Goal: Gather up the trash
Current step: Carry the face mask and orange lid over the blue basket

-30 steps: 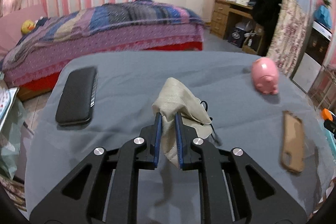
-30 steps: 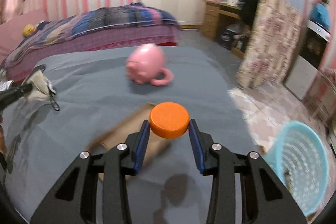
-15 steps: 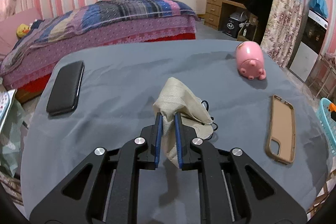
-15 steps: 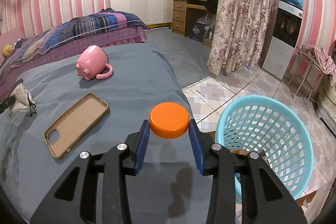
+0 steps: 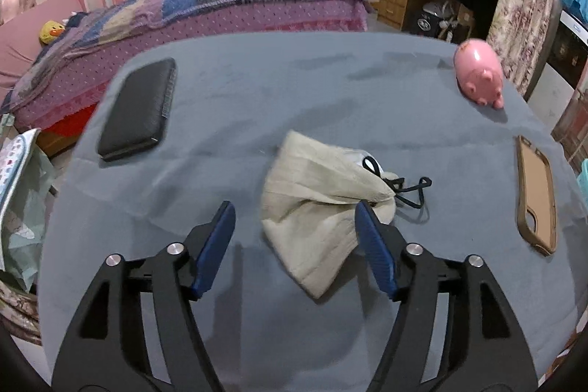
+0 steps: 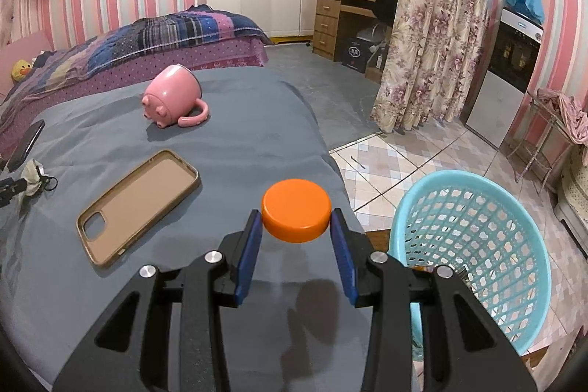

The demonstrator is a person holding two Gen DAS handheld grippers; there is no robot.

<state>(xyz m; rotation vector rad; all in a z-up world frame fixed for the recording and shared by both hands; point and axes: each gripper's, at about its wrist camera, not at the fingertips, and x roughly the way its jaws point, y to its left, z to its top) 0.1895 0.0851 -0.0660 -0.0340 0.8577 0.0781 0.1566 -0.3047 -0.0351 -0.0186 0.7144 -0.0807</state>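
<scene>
Now, at the bottom of the right wrist view, an orange cap (image 6: 296, 210) is seen clamped between the two blue fingers (image 6: 249, 256) of the right gripper (image 6: 297, 254). It is held up over the edge of the bench (image 6: 228, 142), which is covered in grey cloth. Just to the lower right, a light blue basket (image 6: 474, 245) is seen on the tiled floor. The cap is not yet over the basket's mouth. If the cap is let go from this spot, it could be dropped on the bench edge or the floor and rolled away, since it is round.

At the bottom of the left wrist view, the fingers (image 5: 215, 247) of the left gripper (image 5: 296, 248) are spread apart and are being opened. A pale cloth pouch (image 5: 323, 197) with a black string is seen lying on the bench between them, and it is not squeezed. The right finger looks very near the pouch, so the cloth or string could be snagged and dragged when the gripper is pulled back.

Farther off, a brown phone case (image 6: 137, 208) is seen lying flat at the left of the right wrist view. A black phone (image 5: 137, 109) is seen at the upper left of the left wrist view. Farthest on the bench, a pink pig mug (image 6: 174, 98) is seen lying on its side.
</scene>
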